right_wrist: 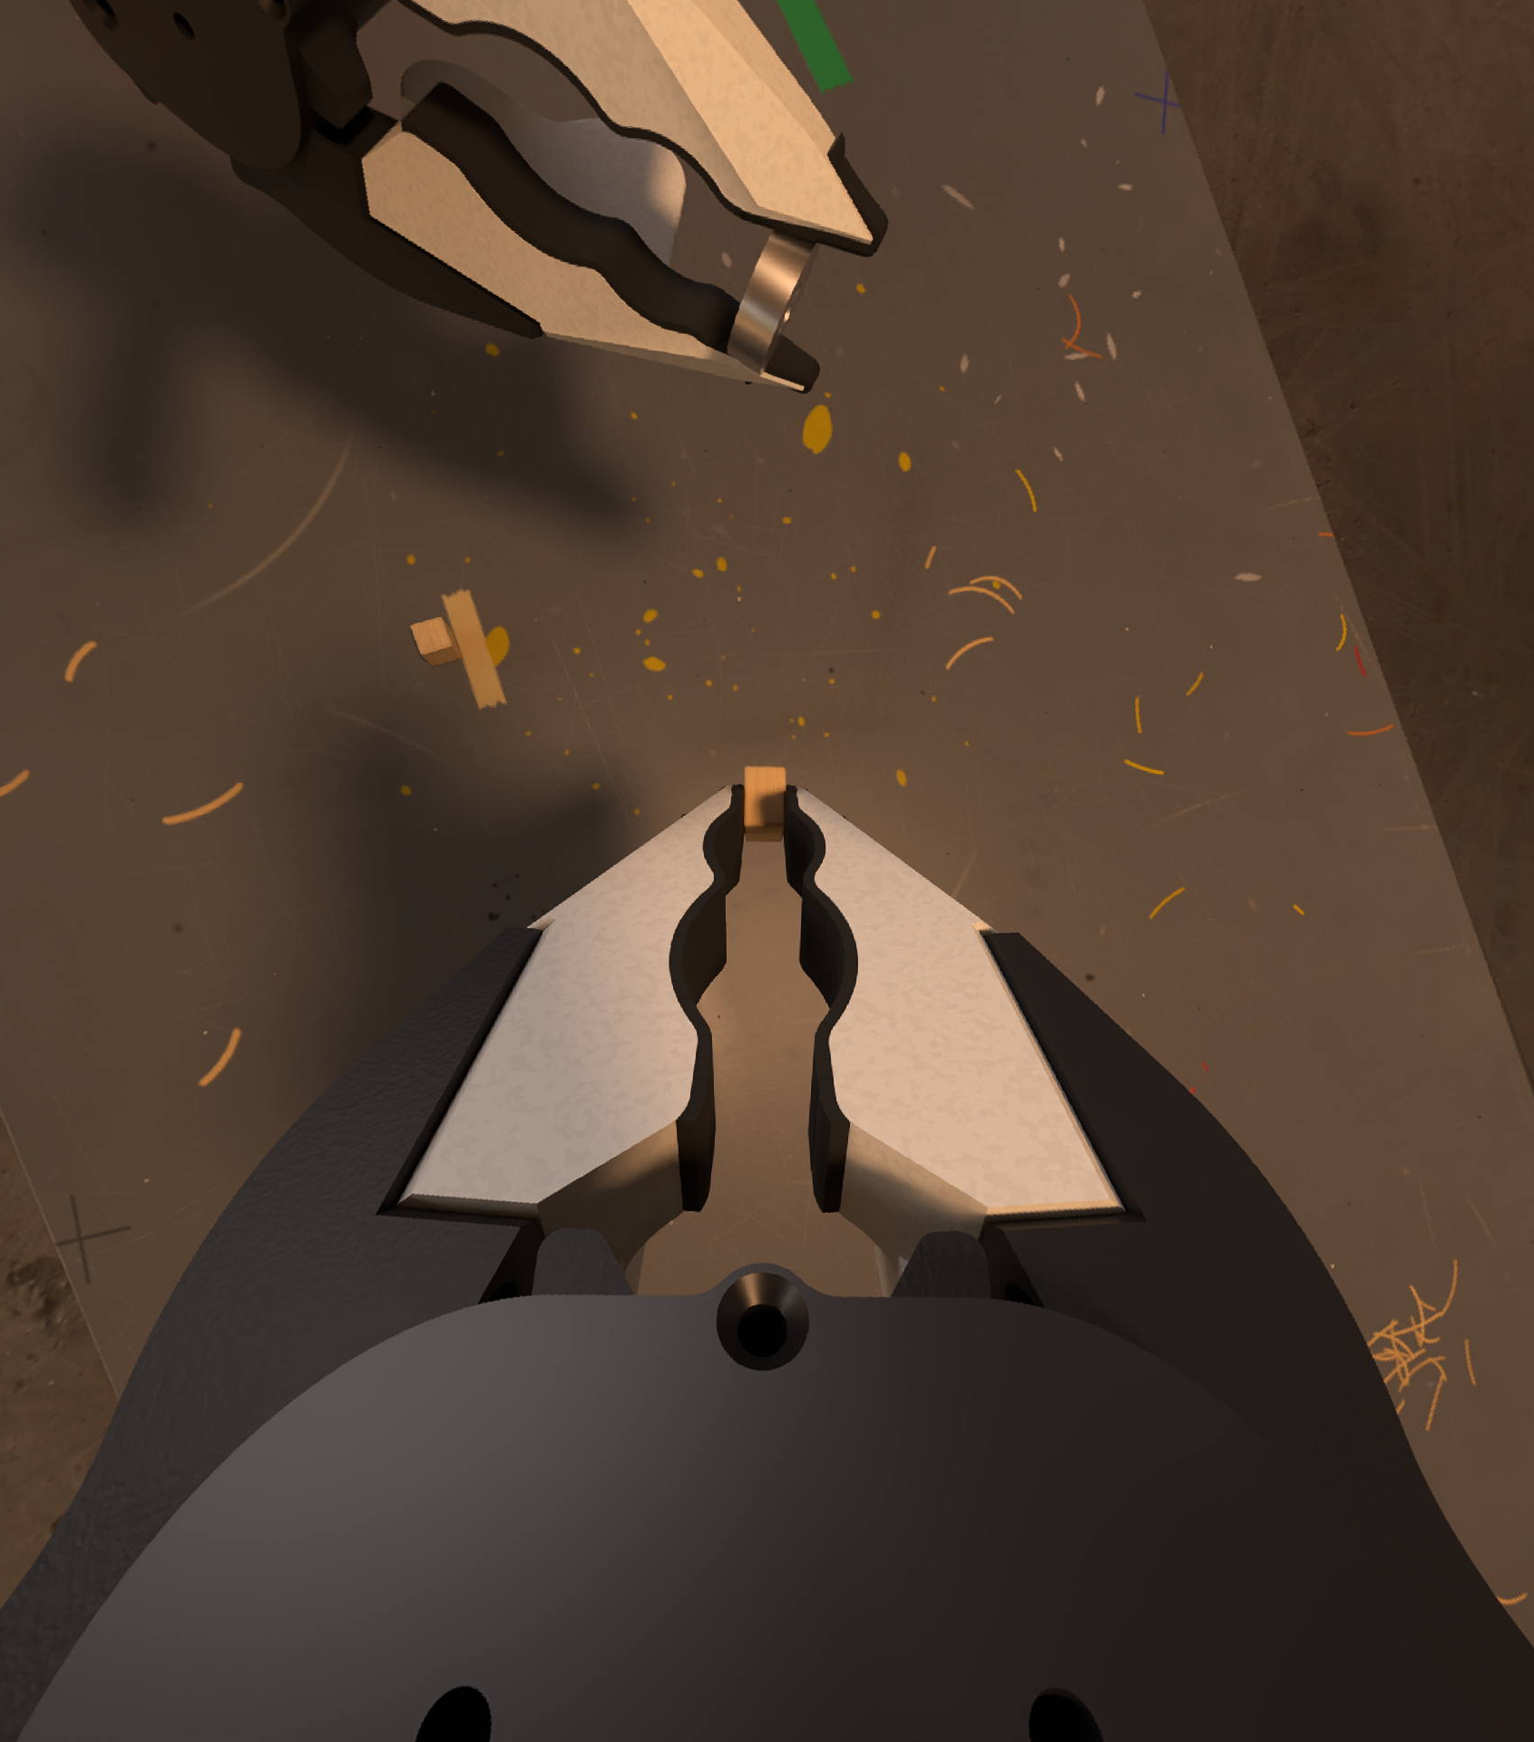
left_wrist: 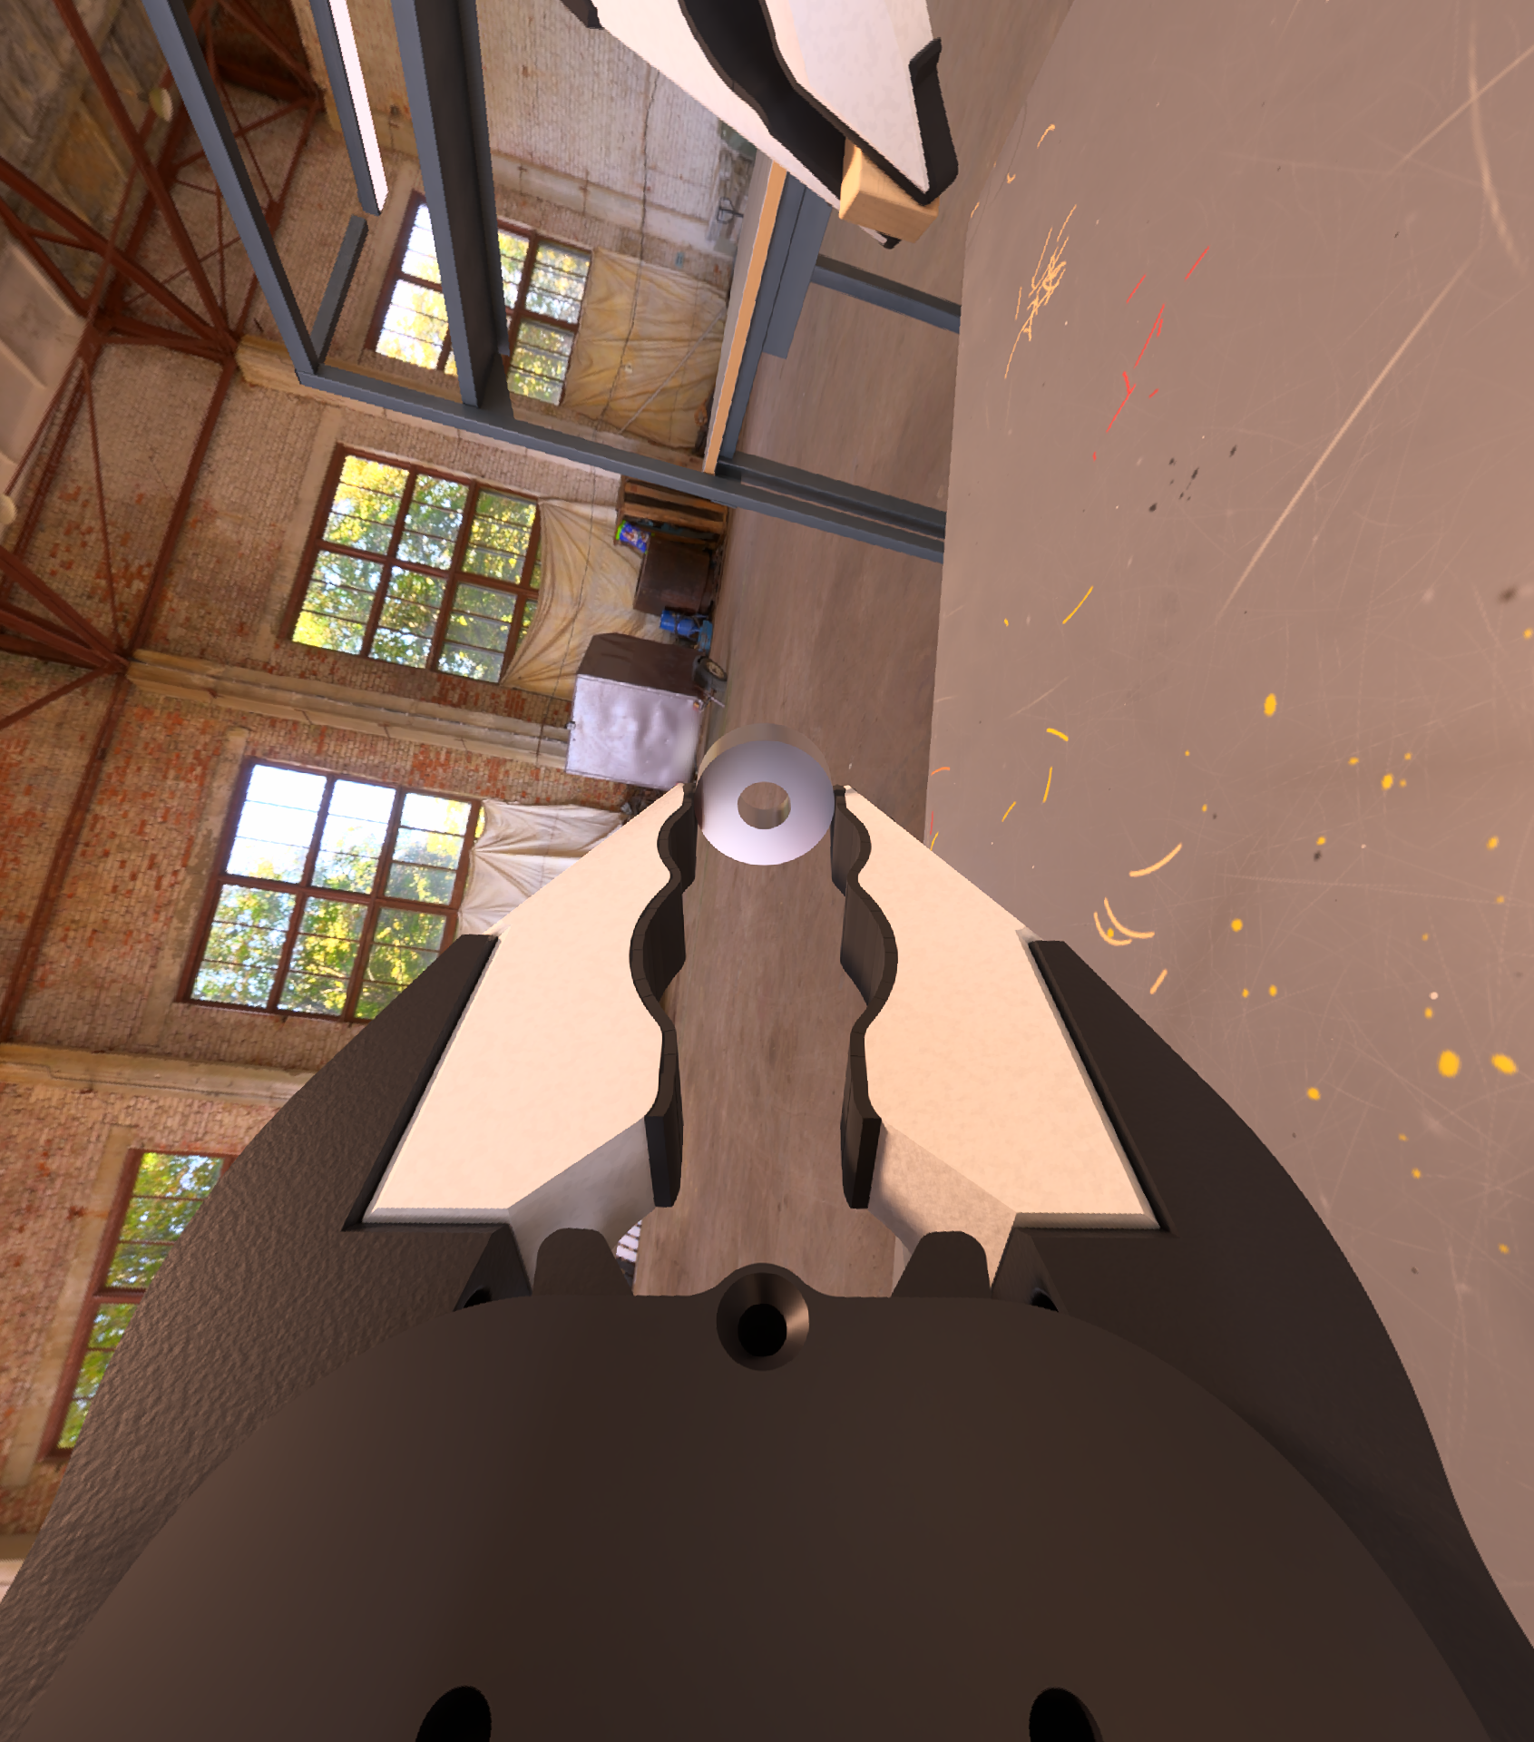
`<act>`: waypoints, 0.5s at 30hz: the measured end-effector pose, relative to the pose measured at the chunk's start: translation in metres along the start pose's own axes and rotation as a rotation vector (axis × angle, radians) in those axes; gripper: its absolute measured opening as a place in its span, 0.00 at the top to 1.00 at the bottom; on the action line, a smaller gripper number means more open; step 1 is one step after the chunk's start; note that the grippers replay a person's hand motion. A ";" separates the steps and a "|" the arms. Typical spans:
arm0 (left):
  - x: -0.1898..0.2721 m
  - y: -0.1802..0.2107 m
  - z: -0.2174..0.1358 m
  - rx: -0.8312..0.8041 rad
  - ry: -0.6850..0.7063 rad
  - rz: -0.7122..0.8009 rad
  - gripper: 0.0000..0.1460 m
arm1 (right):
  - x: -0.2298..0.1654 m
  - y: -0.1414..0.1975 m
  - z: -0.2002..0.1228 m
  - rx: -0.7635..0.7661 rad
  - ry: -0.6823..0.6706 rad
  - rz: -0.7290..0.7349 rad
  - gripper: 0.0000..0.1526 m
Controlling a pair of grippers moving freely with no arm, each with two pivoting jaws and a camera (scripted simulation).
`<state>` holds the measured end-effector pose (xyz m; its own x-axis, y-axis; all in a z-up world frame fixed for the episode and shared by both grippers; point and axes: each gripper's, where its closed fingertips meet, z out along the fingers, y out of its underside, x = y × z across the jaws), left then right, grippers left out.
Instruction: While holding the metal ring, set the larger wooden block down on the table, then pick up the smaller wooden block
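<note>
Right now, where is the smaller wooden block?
In the right wrist view the smaller wooden block lies on the table, left of centre, touching a strip of tan tape.

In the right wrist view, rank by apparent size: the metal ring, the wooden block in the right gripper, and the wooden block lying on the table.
1. metal ring, held in the left gripper.
2 and 3. Unsure: the gripped wooden block, in the right gripper, is partly hidden by the fingers and nearer the camera; the wooden block on the table looks similar.
</note>
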<state>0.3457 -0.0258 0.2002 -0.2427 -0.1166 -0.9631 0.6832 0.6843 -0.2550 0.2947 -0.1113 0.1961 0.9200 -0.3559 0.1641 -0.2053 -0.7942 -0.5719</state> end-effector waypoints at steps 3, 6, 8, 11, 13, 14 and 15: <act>0.002 -0.002 0.001 -0.004 -0.001 0.026 0.81 | -0.002 0.002 0.001 -0.018 0.000 -0.012 0.95; 0.005 -0.004 0.001 -0.006 0.003 0.049 0.81 | -0.001 0.004 0.002 -0.032 0.015 -0.010 0.95; 0.005 -0.005 0.002 -0.007 0.002 0.062 0.81 | -0.001 0.005 0.002 -0.038 0.020 -0.010 0.95; 0.007 -0.006 0.003 -0.020 -0.001 0.081 0.81 | -0.001 0.007 0.003 -0.050 0.025 -0.020 0.95; 0.009 -0.006 0.005 -0.037 0.004 0.087 0.81 | -0.003 0.007 0.004 -0.060 0.025 -0.025 0.95; 0.010 -0.007 0.006 -0.042 0.006 0.097 0.81 | -0.003 0.008 0.005 -0.067 0.028 -0.027 0.95; 0.011 -0.007 0.006 -0.047 0.002 0.116 0.81 | -0.003 0.009 0.007 -0.079 0.033 -0.027 0.95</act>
<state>0.3428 -0.0363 0.1907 -0.1654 -0.0336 -0.9857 0.6737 0.7261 -0.1378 0.2928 -0.1138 0.1853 0.9143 -0.3487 0.2061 -0.2073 -0.8399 -0.5016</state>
